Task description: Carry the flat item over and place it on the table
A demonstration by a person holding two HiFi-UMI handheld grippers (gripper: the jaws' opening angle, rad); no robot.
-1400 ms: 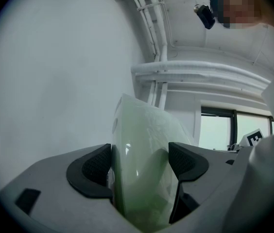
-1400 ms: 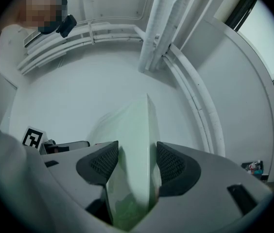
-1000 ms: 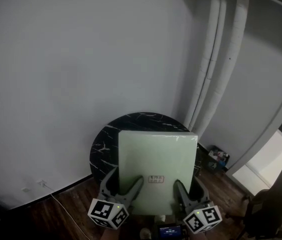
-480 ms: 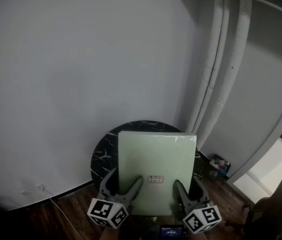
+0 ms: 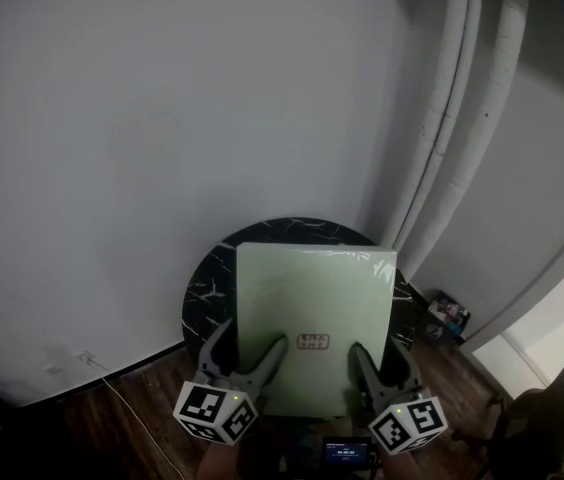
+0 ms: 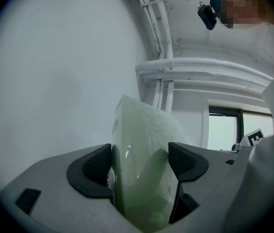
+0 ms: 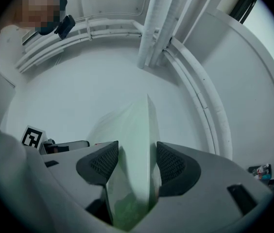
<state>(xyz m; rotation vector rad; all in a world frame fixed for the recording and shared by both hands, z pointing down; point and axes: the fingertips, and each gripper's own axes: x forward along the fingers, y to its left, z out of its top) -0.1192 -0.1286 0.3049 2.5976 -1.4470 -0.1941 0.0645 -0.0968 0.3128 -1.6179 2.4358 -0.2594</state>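
The flat item is a pale green square package [image 5: 314, 318] with a small red label near its near edge. I hold it up by that near edge, over a round black marbled table [image 5: 205, 283] that stands against the white wall. My left gripper [image 5: 249, 362] is shut on its near left part and my right gripper [image 5: 374, 366] on its near right part. In the left gripper view the green package [image 6: 144, 169] stands edge-on, pinched between the dark pads [image 6: 94, 168]. The right gripper view shows the same package [image 7: 133, 169] clamped between its pads [image 7: 172, 165].
White pipes [image 5: 452, 118] run up the wall right of the table. A small bin with clutter [image 5: 446, 316] sits on the dark wood floor at the right, and a dark chair [image 5: 552, 408] stands at the far right. A white cable [image 5: 112, 388] trails across the floor at the left.
The table and package sit slightly higher in the head view than a second ago. Both grippers keep their hold on the package's near edge.
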